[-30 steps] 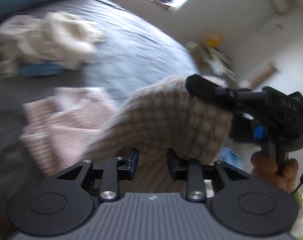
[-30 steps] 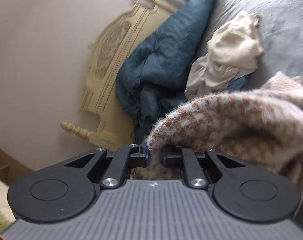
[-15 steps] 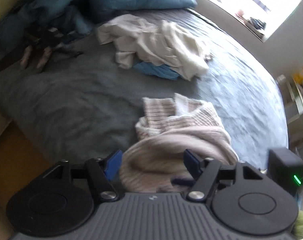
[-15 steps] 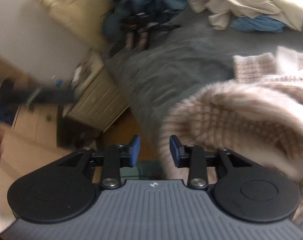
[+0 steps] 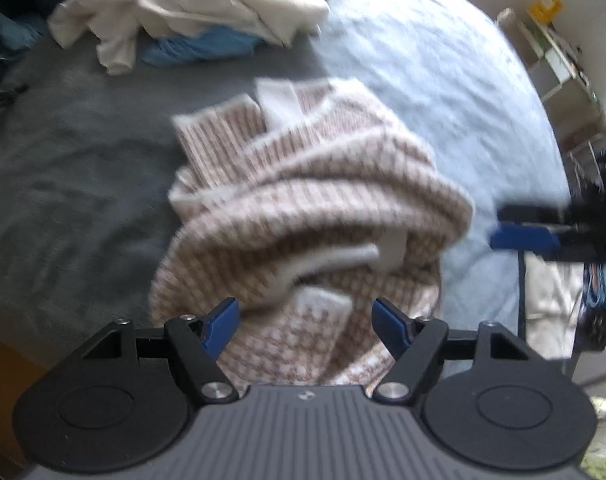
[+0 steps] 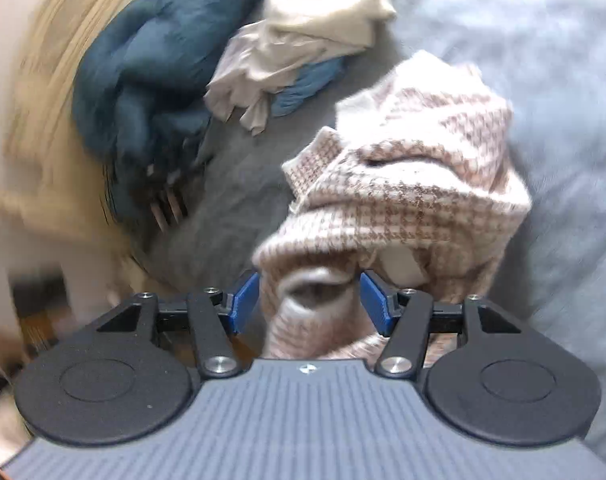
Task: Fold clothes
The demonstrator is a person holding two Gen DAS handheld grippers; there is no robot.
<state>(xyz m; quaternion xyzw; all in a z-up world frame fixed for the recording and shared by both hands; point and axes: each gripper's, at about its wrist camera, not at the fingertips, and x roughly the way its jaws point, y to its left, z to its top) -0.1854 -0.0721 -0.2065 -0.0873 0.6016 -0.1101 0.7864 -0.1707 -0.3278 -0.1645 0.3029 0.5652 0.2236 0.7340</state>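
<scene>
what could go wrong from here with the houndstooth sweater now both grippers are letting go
1. The houndstooth sweater lies bunched on the grey bedspread, not flat; its folds may slump apart.
2. The right gripper has just been opening, yet a roll of knit sits between its fingers; pulling back could snag and drag it.
3. The left gripper, also just opened, hangs close over the hem and might catch it.
</scene>
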